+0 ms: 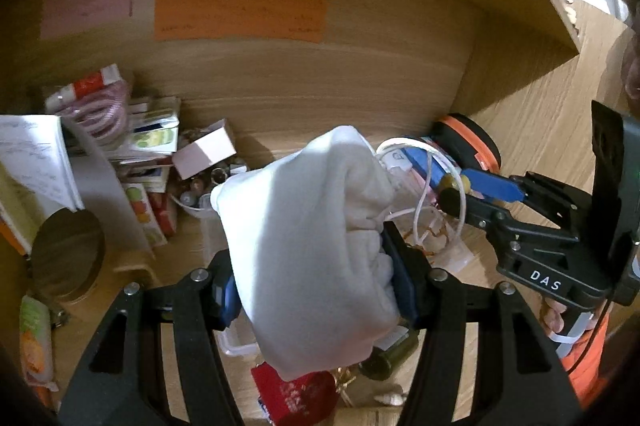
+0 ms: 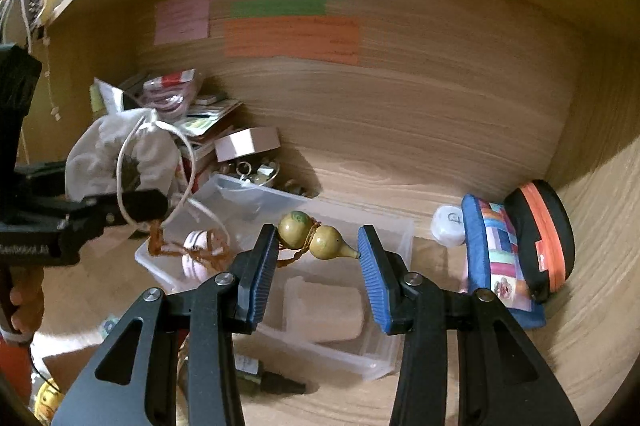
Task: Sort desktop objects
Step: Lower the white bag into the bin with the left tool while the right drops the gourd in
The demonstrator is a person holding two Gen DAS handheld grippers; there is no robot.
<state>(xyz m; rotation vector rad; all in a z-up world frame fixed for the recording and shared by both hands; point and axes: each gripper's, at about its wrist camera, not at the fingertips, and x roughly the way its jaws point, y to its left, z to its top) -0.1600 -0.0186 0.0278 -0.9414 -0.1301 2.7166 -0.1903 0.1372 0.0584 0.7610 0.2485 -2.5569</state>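
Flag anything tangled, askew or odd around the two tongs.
The white drawstring pouch in the left tongs trails its cord across the brown tassel cord of the gourd charm held in the right tongs; they look snagged. The paper pile at the back left is jumbled.

The white cloth bag (image 1: 316, 246) blocks most of what lies behind it from the left tool's camera, covering much of the clear plastic box (image 2: 320, 306) on the worktop. Writing on the pink (image 2: 182, 17), green (image 2: 279, 6) and orange (image 2: 292, 39) notes is too blurred to read. The red packet (image 1: 294, 396) and the dark bottle (image 2: 268, 378) are partly hidden by the tools' arms.
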